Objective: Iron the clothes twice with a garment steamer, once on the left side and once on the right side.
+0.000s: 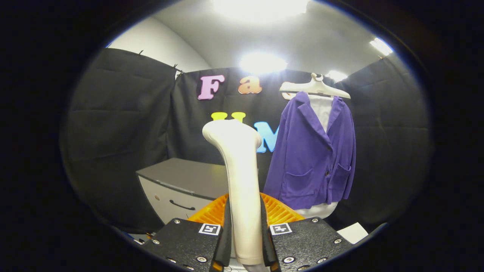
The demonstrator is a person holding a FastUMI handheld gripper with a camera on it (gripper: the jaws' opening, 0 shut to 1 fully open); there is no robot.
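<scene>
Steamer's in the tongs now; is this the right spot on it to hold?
Yes. The tongs are shut on the steamer low on its straight upright handle, one finger per side. That slim, even section suits a side pinch; the flared head above, short of the purple jacket, wouldn't.

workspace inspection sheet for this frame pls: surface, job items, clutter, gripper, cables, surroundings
Surface: grey cabinet top, bare where it shows.
Job's things: white garment steamer upright between the fingers, head up; purple jacket over a white shirt on a white hanger, beyond the fingers, apart from the steamer.
Clutter: white sheet low beside the jacket.
Grippers: gripper shut on the steamer's handle, both fingers pressing.
Cables: nothing seen.
Surroundings: black cloth wall, bright ceiling lights, cabinet drawer handle.
</scene>
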